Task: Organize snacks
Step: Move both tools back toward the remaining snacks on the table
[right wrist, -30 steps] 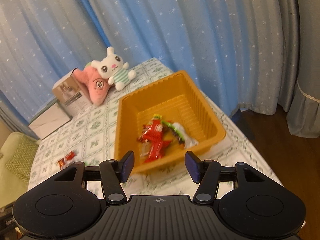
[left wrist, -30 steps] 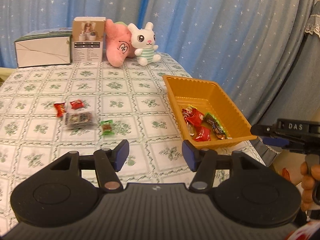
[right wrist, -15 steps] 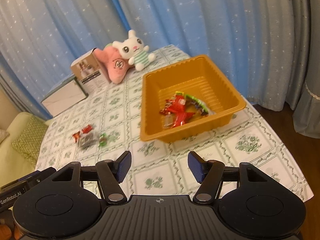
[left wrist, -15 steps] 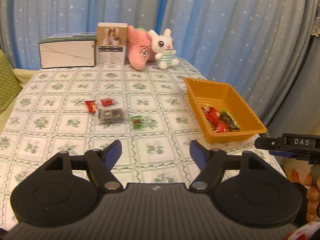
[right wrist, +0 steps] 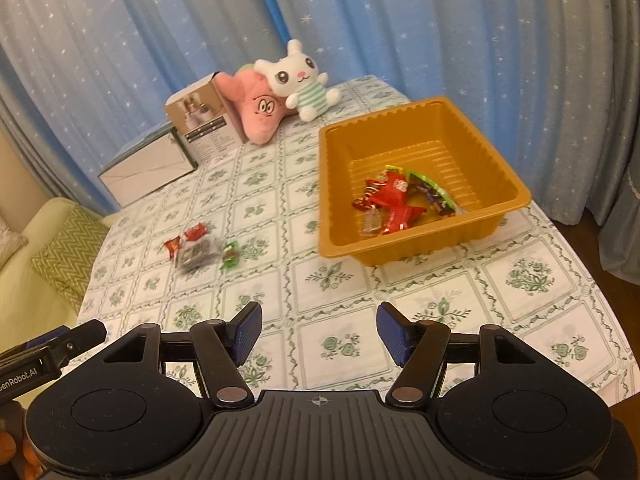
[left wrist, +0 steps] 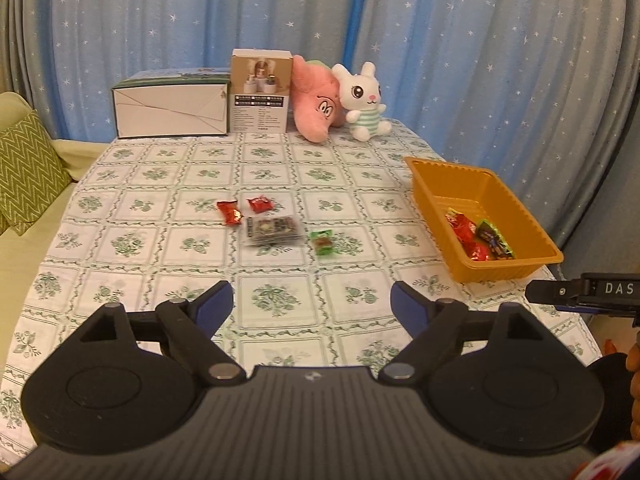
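Note:
An orange tray (left wrist: 508, 272) (right wrist: 332, 184) stands at the table's right side with several red and green snack packets (right wrist: 394, 200) in it. Loose on the cloth in the middle lie two red packets (left wrist: 229, 212) (left wrist: 260, 204), a clear dark packet (left wrist: 274, 230) (right wrist: 196, 254) and a small green one (left wrist: 323, 242) (right wrist: 230, 255). My left gripper (left wrist: 312, 306) hovers near the front edge, its jaws opening with nothing between them. My right gripper (right wrist: 319, 332) stands open and empty in front of the tray.
Along the back of the table sit a white box (left wrist: 170, 108), a brown carton (left wrist: 261, 96), a pink plush (left wrist: 316, 100) and a white bunny plush (left wrist: 362, 100). Blue starred curtains hang behind. A green cushion (left wrist: 24, 168) lies on a sofa at left.
Both grippers have drawn back from the tray, so more of the table shows. The left jaws have spread much wider; the right jaws widened slightly.

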The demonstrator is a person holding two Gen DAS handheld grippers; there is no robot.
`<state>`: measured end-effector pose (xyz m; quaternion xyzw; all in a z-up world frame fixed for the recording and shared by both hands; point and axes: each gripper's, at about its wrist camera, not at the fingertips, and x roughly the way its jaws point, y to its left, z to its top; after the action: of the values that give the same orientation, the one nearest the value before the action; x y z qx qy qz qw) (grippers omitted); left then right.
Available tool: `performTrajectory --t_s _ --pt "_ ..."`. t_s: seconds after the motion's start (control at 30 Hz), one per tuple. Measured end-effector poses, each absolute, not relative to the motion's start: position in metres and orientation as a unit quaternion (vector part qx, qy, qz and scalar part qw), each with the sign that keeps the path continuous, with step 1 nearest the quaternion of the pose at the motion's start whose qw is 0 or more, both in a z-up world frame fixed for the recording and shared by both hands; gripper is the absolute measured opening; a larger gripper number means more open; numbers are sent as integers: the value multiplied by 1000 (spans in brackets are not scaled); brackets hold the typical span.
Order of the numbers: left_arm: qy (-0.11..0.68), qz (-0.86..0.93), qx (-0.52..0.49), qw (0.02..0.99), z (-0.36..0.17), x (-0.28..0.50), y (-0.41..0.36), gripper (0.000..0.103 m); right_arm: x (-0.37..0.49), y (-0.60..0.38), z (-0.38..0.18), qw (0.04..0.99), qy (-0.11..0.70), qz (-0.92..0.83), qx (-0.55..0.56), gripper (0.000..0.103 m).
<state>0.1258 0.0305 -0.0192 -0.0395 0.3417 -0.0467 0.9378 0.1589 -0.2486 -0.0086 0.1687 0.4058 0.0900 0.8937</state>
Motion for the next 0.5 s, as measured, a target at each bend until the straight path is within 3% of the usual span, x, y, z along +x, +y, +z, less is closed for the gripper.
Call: performTrajectory --t_s 0.27,0.5 --pt "340 -46 -21 939 -17 136 43 86 169 -229 -4 898 400 108 148 64" --pt "338 -59 1 939 -17 157 58 93 185 -200 -5 901 396 131 121 64"
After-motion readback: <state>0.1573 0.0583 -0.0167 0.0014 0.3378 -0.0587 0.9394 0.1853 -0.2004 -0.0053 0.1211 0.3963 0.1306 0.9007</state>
